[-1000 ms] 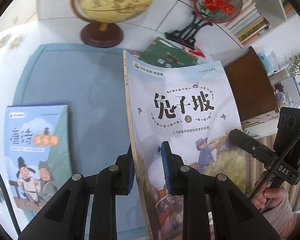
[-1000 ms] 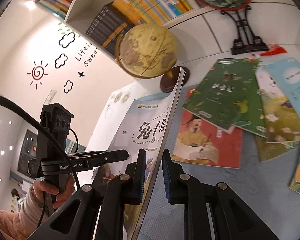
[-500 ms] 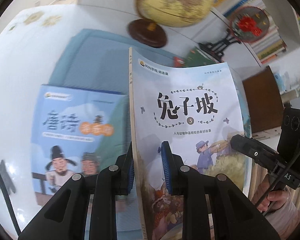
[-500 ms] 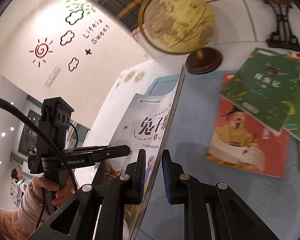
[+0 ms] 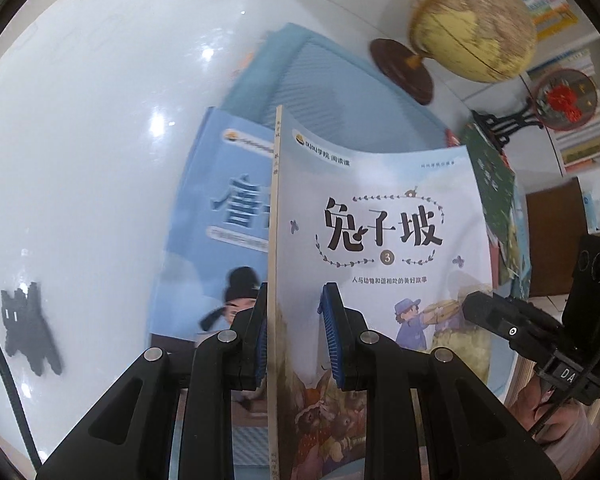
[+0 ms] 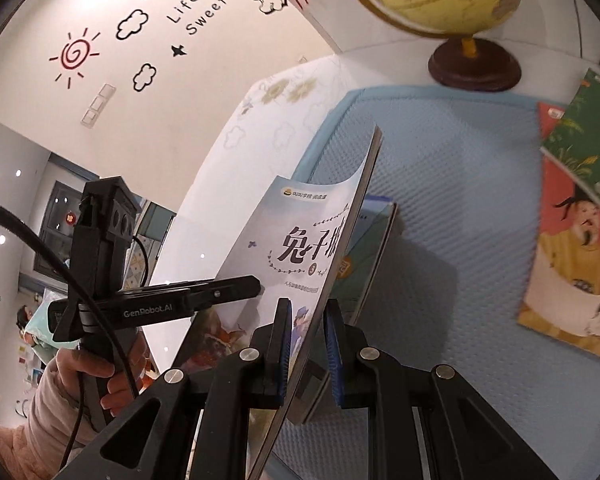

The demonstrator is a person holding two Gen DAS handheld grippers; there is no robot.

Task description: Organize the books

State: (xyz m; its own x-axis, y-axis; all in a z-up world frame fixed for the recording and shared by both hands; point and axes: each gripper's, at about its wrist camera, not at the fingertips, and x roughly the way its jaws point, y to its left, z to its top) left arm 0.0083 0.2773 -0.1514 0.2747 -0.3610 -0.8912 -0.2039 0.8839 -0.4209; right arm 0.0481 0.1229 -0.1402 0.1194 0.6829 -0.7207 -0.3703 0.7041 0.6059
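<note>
A pale book titled with a rabbit-hill picture and a "3" (image 5: pixel 380 216) hangs tilted above the blue mat (image 5: pixel 320 76). My left gripper (image 5: pixel 296 344) is shut on its spine edge. My right gripper (image 6: pixel 308 344) is shut on the opposite edge of this pale book (image 6: pixel 300 240). Each gripper shows in the other's view: the right gripper (image 5: pixel 470 306) and the left gripper (image 6: pixel 258 285). Directly under the held book a light blue poetry book (image 5: pixel 228 208) lies flat on the mat, partly hidden.
A globe (image 5: pixel 472 20) on a brown base stands at the mat's far edge. A green book (image 6: pixel 584 136) and a red book with a yellow-robed figure (image 6: pixel 568 272) lie on the mat's right side. A round fan ornament (image 5: pixel 564 100) and bookshelves stand behind.
Both grippers have carried the pale book leftward and lower. It now hangs over the light blue book, which was off to its left before. The globe has slid right in both views.
</note>
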